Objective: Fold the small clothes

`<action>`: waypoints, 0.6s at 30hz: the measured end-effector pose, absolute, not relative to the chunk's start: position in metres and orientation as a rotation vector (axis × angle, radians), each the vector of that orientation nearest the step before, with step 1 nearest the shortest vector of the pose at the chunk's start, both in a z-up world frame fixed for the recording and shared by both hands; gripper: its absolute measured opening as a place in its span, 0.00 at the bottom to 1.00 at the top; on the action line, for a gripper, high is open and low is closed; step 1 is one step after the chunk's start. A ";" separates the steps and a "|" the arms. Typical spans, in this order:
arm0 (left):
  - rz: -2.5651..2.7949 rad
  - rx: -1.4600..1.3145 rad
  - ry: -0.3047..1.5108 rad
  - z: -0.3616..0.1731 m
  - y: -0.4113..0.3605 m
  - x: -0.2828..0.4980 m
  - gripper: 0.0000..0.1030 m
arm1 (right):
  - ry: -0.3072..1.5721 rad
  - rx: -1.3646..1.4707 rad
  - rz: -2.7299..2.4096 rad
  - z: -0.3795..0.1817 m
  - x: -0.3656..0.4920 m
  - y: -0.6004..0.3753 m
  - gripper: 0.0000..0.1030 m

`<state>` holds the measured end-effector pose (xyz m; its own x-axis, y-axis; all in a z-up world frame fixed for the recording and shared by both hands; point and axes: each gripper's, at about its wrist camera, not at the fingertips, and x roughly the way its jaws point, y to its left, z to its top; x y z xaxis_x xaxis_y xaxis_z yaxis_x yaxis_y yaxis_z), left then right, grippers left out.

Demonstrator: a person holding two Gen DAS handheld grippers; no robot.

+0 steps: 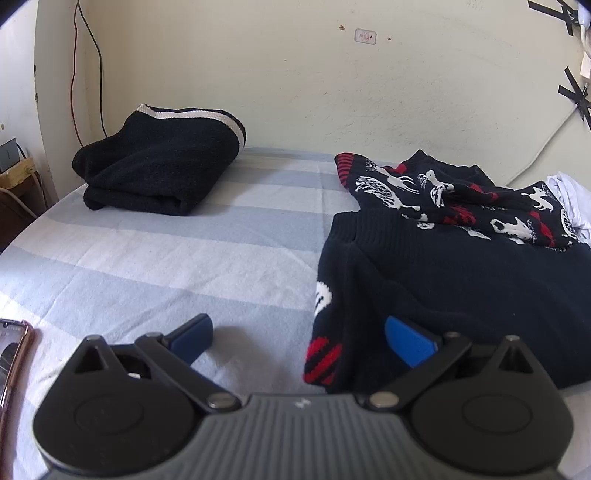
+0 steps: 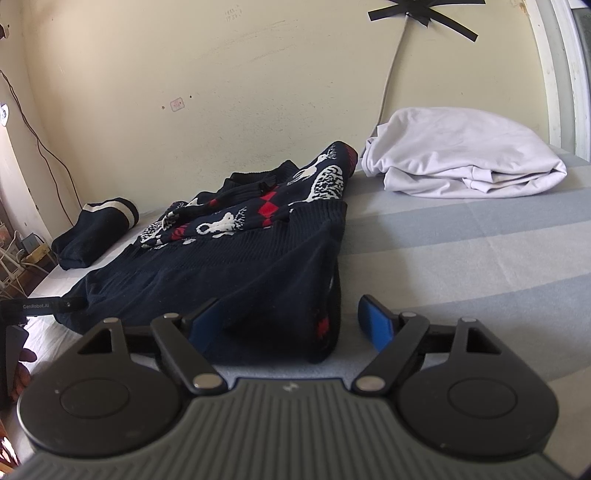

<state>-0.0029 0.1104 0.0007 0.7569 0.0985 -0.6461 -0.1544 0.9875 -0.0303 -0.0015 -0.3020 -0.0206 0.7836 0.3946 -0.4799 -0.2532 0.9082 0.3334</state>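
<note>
Both grippers' jaws gape over a striped bedsheet beside the cream wall.

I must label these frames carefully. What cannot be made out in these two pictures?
- Left wrist view: the phone is cut off by the left edge.
- Left wrist view: the white garment is mostly hidden behind the patterned sweater.
- Right wrist view: the sweater's near hem is hidden behind the right tool.
- Both views: the wall sticker has print too small to read.
</note>
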 end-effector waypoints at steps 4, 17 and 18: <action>0.139 -0.082 0.701 0.001 0.110 -0.003 1.00 | 0.572 0.259 0.353 -0.020 -0.001 -0.302 0.81; 0.135 -0.077 0.707 0.001 0.110 -0.003 1.00 | 0.574 0.244 0.340 -0.020 -0.002 -0.301 0.81; 0.133 -0.077 0.708 0.001 0.110 -0.003 1.00 | 0.575 0.242 0.333 -0.019 -0.002 -0.301 0.81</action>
